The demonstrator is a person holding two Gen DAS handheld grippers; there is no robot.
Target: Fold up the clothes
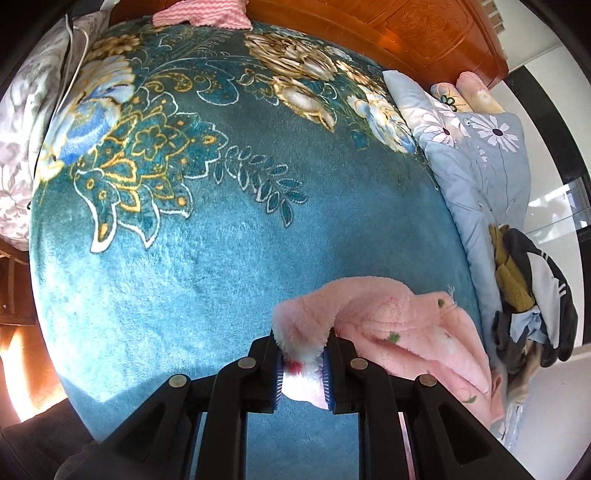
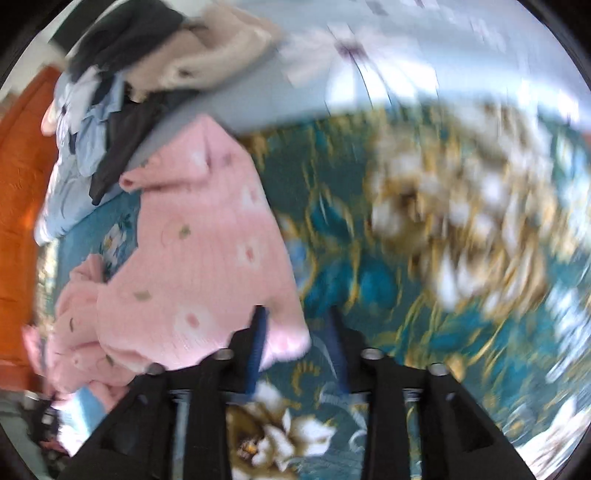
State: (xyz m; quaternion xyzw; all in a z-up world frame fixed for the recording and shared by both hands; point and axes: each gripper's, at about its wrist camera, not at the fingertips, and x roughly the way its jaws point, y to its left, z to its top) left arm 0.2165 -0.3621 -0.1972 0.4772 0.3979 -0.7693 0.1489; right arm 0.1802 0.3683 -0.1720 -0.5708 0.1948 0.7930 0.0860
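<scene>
A fluffy pink garment (image 1: 406, 332) with small green and white marks lies on the teal flowered blanket (image 1: 221, 258). My left gripper (image 1: 303, 363) is shut on a folded edge of it, with pink and white fleece between the blue pads. The rest of the garment trails to the right. In the right wrist view the same pink garment (image 2: 199, 258) hangs stretched to the left of my right gripper (image 2: 297, 350). That gripper is open, with a corner of the garment lying between the jaws. This view is blurred.
A pile of dark, olive, white and pale blue clothes (image 1: 528, 295) lies on a light blue flowered quilt (image 1: 480, 166) at the right. A pink knit cloth (image 1: 201, 13) lies at the far edge by the wooden headboard (image 1: 424, 29). A grey patterned pillow (image 1: 22, 129) is at left.
</scene>
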